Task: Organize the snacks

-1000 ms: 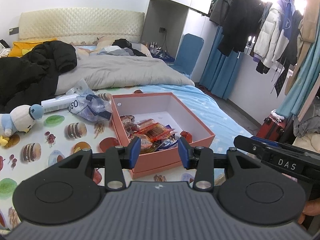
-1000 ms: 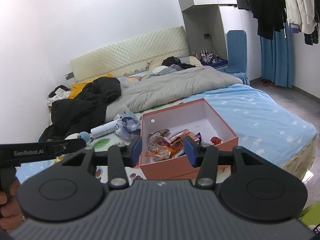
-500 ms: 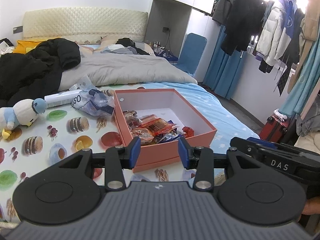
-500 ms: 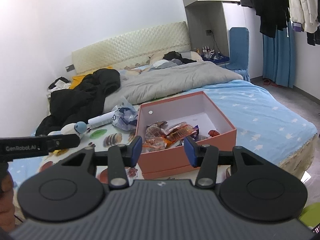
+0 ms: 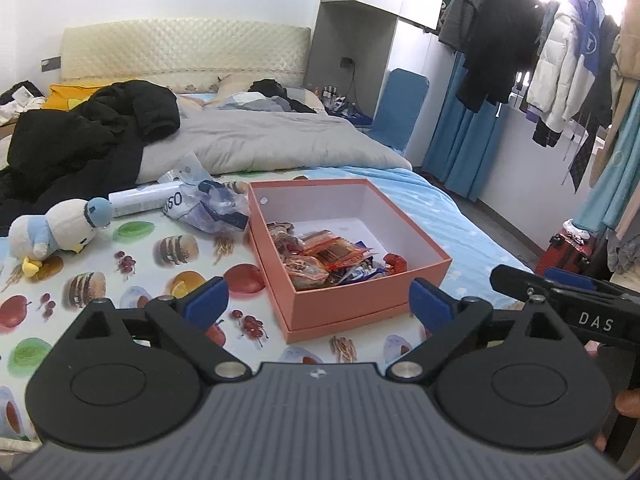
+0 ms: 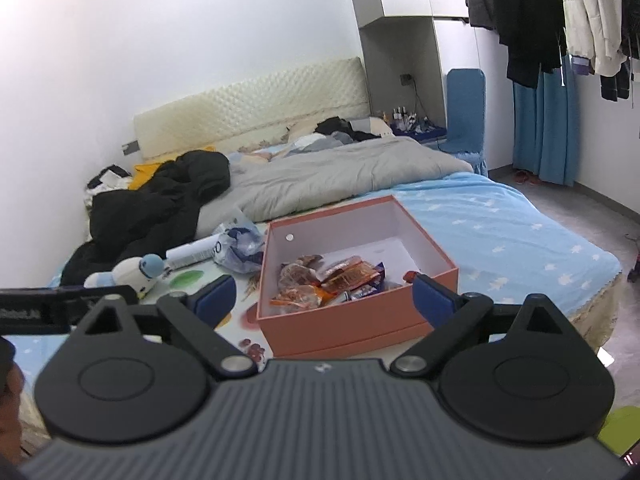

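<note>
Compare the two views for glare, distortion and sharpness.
Left wrist view: strong backlight blows out the window behind the hanging coats; fisheye bends the room's edges; the pink box is sharp. Right wrist view: even light, no glare; the wardrobe leans from distortion; the image is slightly softer.

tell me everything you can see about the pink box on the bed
The pink box is square and open-topped, apparently stiff cardboard, salmon pink outside and white inside, with a small round dot on its inner left wall. A slightly wider base rim runs around its bottom. It sits flat on the food-print sheet. Wrapped snacks lie piled in its near left part. Neither gripper touches it.
</note>
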A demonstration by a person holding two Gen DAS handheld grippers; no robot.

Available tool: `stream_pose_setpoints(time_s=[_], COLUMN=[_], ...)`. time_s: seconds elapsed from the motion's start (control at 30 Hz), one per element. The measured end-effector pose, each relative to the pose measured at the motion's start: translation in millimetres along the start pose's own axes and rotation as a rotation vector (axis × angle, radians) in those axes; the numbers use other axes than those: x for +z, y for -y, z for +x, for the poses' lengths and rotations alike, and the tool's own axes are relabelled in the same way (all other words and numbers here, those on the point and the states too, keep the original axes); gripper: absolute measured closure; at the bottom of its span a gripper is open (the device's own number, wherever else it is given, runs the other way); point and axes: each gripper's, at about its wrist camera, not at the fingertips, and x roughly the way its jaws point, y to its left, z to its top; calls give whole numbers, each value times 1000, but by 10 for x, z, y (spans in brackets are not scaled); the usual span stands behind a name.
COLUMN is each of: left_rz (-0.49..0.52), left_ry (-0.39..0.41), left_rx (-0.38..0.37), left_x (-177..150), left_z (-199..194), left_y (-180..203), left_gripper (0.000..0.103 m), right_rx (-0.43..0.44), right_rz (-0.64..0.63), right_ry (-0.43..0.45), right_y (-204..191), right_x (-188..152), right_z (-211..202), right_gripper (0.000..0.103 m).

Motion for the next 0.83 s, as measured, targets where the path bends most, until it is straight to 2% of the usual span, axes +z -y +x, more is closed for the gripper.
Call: stream_pose_setpoints(time_s=[0.6, 0.83], left_rz=[21, 17], left_ry=[-3, -14], left_rx=[45, 21], left_x=[87, 92], left_z=[22, 41], left_y=[6, 22], left_gripper=[2, 2], right_rx=[-7, -13], right_rz=[-25, -24], right_ry=[19, 21], right_y=[-6, 1], right_x=[-9, -2], right_z=[-19, -31], right_gripper=[7, 7])
